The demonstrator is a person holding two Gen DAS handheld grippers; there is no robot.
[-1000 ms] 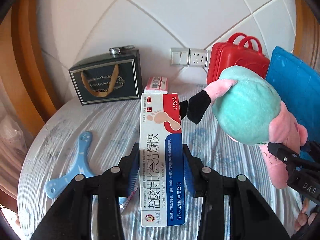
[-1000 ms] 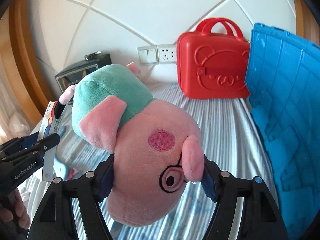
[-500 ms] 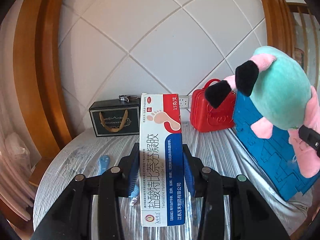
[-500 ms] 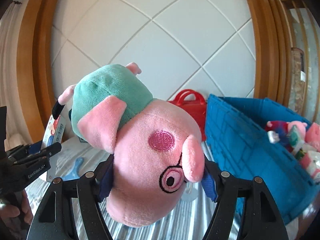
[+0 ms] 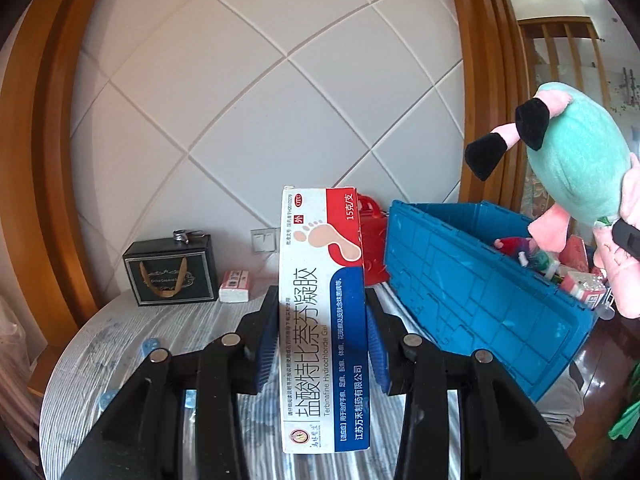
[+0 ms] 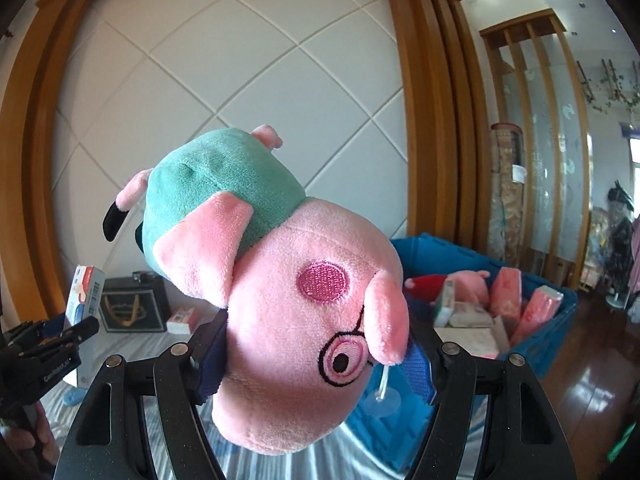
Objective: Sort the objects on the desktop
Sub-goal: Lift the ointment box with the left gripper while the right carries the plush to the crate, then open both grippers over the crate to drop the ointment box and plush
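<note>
Two loads above blue crate [image 5: 472,292] rim.

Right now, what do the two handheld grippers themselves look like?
Both match: the left gripper and right gripper have glossy black plastic linkage arms with round silver pivot pins and ribbed blue finger pads. The left one's side carries white lettering in the right wrist view.

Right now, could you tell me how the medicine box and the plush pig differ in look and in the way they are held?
The medicine box is flat, stiff printed card; the plush pig is rounded, soft and pink with a green top. The box stands upright in the left tongs, which are set narrow; the pig hangs upside down in the right tongs, set wide. Both are clamped and off the table.
</note>
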